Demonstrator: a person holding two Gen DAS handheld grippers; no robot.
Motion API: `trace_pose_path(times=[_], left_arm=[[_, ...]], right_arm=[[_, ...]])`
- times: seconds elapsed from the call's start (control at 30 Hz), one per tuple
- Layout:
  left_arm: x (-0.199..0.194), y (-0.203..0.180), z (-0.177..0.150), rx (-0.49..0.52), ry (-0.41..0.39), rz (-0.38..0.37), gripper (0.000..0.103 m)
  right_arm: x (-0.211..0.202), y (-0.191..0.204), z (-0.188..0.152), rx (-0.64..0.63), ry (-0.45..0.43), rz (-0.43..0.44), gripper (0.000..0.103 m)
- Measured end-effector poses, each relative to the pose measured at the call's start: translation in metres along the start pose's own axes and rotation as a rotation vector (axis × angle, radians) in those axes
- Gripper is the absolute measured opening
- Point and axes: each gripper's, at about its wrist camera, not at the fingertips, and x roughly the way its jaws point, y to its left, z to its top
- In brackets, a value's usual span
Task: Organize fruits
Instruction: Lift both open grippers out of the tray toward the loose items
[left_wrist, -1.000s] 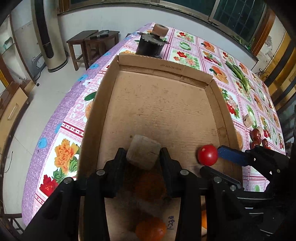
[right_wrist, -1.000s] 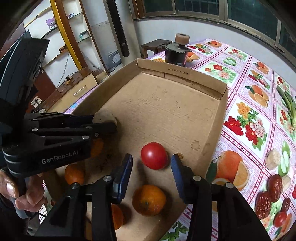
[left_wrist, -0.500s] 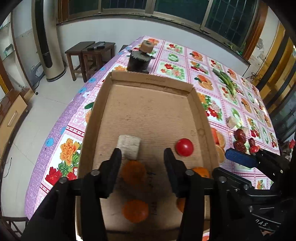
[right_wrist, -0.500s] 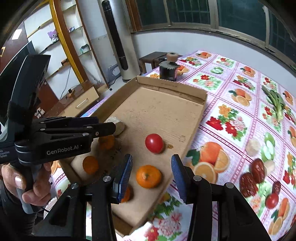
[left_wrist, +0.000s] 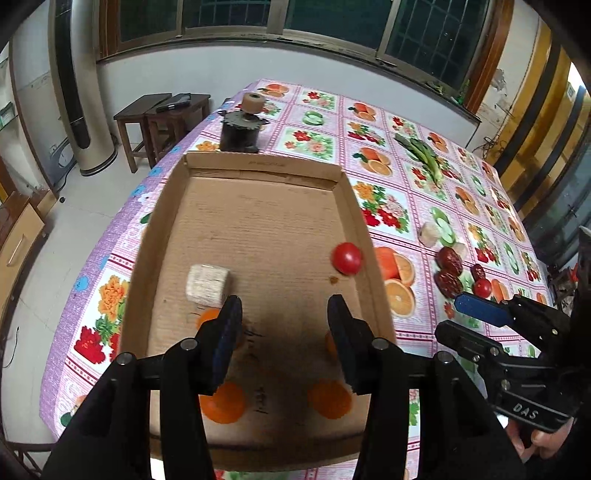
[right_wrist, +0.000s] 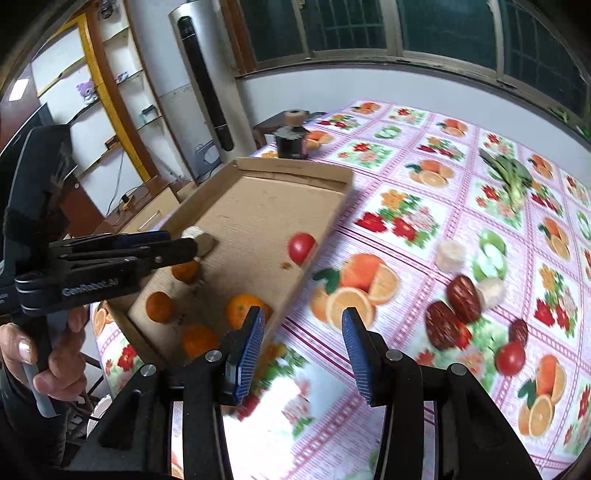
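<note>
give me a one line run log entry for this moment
left gripper: open, empty, over cardboard tray | right gripper: open, empty, over tablecloth | in tray: beige block, tomato, oranges

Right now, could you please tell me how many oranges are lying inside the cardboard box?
4 oranges: one beside the pale block, one near the left wall, one at the front, and one by the right wall. The grippers may hide others.

Partly hidden behind my left gripper (left_wrist: 284, 314): two oranges (left_wrist: 207, 319) (edges only). Blurred in my right view: dates (right_wrist: 452, 314).
</note>
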Motion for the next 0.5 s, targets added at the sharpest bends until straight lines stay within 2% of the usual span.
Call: trace_pose_path(times=[0.5], left_arm=[[0.003,-0.072,-0.014,0.116,0.033,-0.087,0.046]], right_arm=[[-0.035,-0.088,-0.045,0.161,-0.007,-0.109,0.047]])
